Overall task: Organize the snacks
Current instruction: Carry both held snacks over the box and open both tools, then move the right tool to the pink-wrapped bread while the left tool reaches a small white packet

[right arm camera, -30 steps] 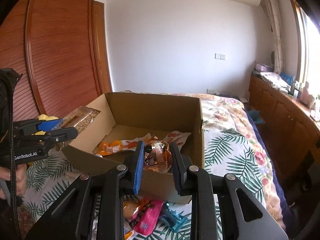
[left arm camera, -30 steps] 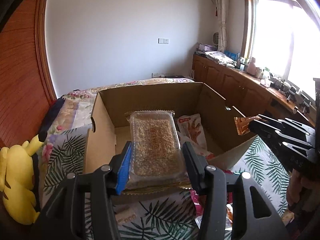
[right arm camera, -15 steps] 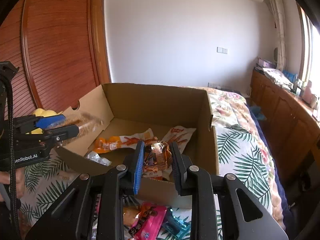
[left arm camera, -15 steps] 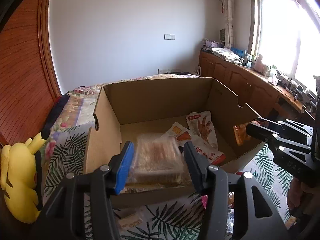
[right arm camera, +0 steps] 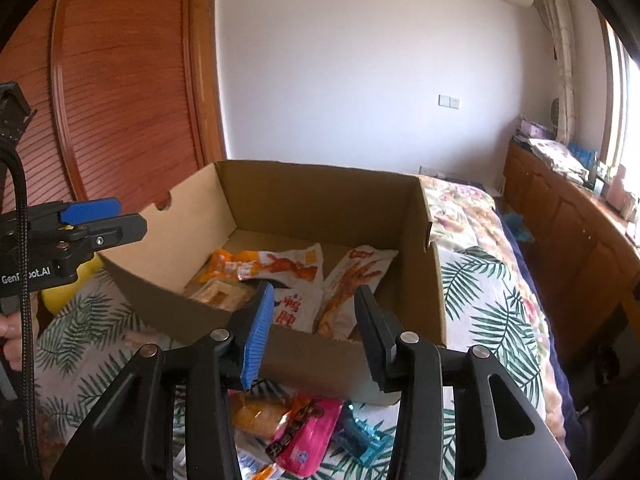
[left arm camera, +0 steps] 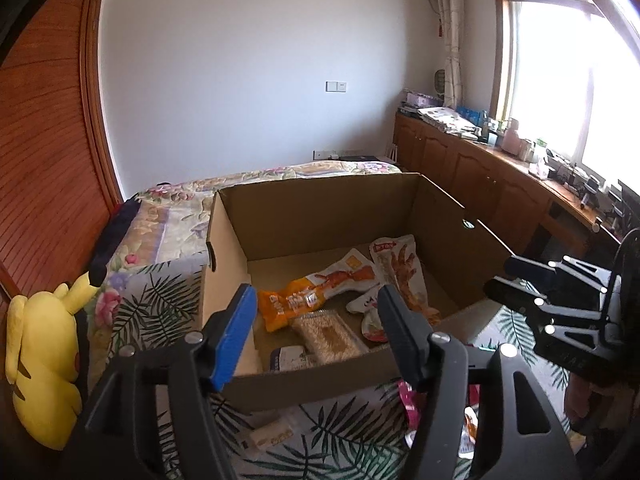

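Both left gripper [left arm camera: 316,330] and right gripper [right arm camera: 314,330] opening, empty; snacks [left arm camera: 326,332] lie below in box [left arm camera: 332,204].

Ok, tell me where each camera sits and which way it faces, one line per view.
Left wrist: on the left gripper, tilted down into the cardboard box from its near side; its own fingers show, opening and empty, with the right gripper at the right edge.
Right wrist: on the right gripper, facing the same box; its fingers, opening and empty, and the left gripper show.
Shared: the box and the orange snack packet in it.
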`<state>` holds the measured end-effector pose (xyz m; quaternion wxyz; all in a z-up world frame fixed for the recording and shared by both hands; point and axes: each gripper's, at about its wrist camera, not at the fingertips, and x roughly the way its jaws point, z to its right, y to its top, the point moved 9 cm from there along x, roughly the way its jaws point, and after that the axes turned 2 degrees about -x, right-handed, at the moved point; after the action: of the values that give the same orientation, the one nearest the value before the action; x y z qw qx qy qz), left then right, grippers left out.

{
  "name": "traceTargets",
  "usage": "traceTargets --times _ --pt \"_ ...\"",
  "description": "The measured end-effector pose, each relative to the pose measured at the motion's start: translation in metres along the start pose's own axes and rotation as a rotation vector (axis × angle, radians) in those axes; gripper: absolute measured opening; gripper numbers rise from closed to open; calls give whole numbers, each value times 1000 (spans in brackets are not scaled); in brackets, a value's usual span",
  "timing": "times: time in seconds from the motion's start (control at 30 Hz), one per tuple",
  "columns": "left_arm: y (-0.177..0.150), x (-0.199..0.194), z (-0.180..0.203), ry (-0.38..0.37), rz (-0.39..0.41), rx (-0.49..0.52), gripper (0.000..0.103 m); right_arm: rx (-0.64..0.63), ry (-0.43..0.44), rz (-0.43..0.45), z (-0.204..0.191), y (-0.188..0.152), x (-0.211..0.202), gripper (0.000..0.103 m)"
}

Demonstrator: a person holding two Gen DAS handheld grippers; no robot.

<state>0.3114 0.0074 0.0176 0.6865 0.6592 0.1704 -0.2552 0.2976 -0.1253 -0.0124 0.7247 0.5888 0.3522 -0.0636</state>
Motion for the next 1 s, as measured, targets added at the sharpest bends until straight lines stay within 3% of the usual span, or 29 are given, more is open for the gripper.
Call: traceTargets --times 0.4,0.63,0.83,1.0 --pt "-39 -29 4 -38 -17 63 64 -56 93 2 -36 -23 -28 43" --pt "-72 -32 8 -61 -36 60 64 -101 104 -62 -48 -44 -8 50" --pt "-101 -19 8 -43 -73 96 64 -111 117 -111 -51 -63 10 50" --pt "-114 -13 -1 -42 -97 66 64 -125 136 -169 -58 -75 31 50"
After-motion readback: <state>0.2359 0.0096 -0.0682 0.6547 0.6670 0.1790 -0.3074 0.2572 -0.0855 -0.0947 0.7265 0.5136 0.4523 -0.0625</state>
